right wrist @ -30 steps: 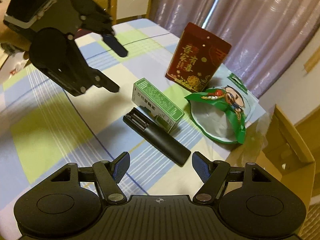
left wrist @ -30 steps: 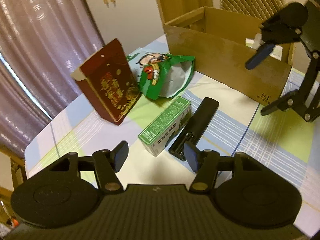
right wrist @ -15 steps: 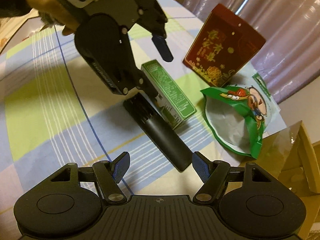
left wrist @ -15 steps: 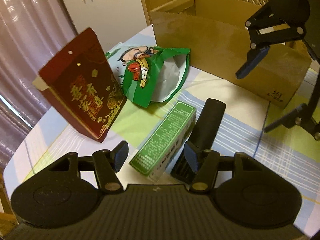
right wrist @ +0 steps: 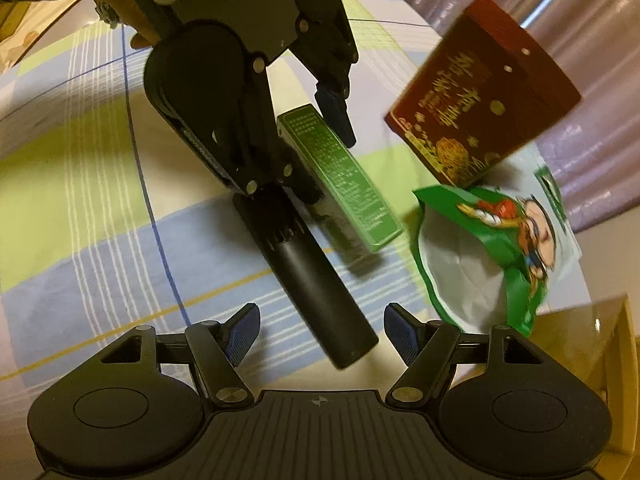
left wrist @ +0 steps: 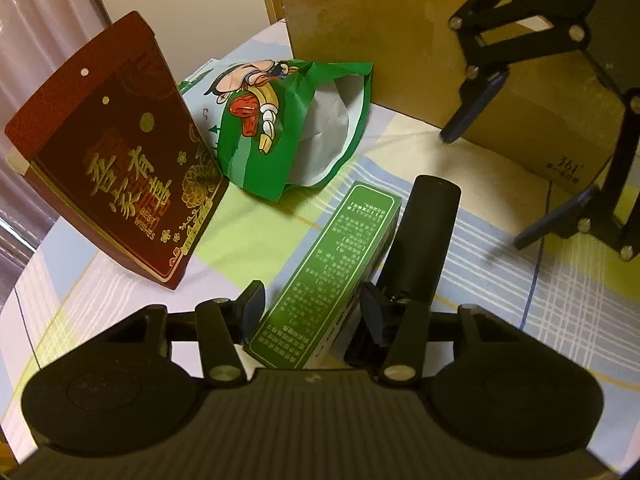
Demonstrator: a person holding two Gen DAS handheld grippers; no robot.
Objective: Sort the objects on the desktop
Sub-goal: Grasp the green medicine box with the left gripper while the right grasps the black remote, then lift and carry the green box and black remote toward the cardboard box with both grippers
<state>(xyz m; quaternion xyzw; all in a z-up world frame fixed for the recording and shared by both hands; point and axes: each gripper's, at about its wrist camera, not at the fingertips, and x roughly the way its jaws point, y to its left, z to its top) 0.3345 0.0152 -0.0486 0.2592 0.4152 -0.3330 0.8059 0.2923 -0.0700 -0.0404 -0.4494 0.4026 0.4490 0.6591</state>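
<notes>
One green box (left wrist: 328,276) lengthwise beside remote (left wrist: 424,236)

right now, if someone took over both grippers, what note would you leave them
Left gripper: jaws have just been closing around the near end of the green box; firm contact not clear, box looks to be on the table.
Right gripper: open, empty, above the far end of the black cylinder.
Red gift box stands upright, snack bag lies beside it, cardboard box at the table's far side.
Done: nothing sorted that I can see. Left: green box, cylinder, red box and bag, presumably into the cardboard box.
</notes>
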